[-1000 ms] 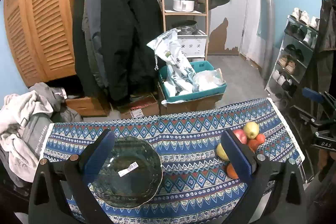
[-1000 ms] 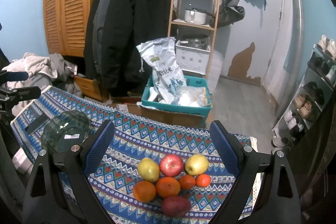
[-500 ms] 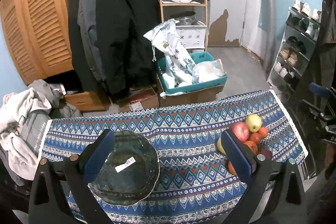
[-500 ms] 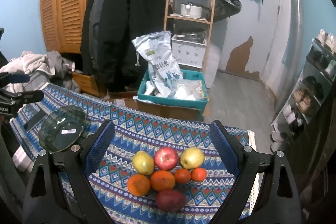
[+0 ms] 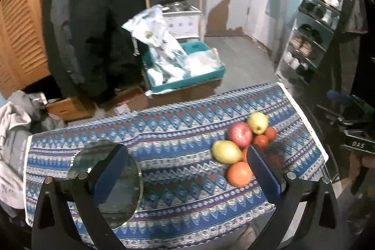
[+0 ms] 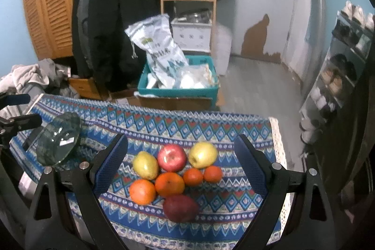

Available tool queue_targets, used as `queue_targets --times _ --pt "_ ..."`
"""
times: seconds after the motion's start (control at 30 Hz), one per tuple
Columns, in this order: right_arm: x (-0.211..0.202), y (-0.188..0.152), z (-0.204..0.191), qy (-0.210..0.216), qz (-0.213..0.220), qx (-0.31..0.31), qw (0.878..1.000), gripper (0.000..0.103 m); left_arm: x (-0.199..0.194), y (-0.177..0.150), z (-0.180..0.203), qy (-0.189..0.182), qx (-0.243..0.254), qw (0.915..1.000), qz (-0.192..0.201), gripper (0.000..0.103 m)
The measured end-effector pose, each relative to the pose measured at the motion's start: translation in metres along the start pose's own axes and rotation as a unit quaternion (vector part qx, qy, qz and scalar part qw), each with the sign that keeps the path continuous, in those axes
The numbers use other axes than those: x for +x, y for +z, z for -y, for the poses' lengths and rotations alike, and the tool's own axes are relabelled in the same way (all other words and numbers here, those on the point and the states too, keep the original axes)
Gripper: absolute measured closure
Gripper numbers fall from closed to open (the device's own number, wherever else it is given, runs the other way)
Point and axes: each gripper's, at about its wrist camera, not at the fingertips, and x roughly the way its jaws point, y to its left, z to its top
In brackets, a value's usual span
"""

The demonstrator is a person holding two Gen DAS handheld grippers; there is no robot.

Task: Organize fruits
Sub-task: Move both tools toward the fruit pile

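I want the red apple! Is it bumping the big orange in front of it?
Touching. In the right wrist view the red apple sits against the top of the big orange, with no cloth showing between them.

Right gripper spread wide above clustered fruits on tablecloth.

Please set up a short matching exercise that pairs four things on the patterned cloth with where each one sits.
Things:
1. glass bowl
2. red apple
3. dark red fruit
4. right gripper

Places:
A. nearest the camera in the fruit cluster
B. between two yellow fruits
C. open, straddling the fruit cluster
D. at the cloth's left end, apart from the fruit

Pairs: 1-D, 2-B, 3-A, 4-C
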Motion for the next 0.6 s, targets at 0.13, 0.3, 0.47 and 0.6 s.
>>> queue_targets --times 0.13,0.3,0.47,0.6 --pt "0.012 -0.007 0.009 0.001 -0.026 0.005 1.0 0.012 0.011 -0.001 0.017 -0.001 0.027 0.9996 -0.013 0.001" --pt "0.028 -0.019 0.014 -0.003 -0.059 0.005 0.998 0.012 0.03 -0.004 0.033 0.002 0.056 0.9976 -0.04 0.001" --pt "0.043 -0.03 0.02 0.01 -0.086 0.021 0.996 0.012 0.053 -0.003 0.044 -0.016 0.063 0.9959 -0.063 0.001" --pt "0.059 -0.043 0.023 0.009 -0.12 0.019 0.993 0.012 0.068 -0.006 0.053 -0.024 0.071 0.9944 -0.074 0.001"
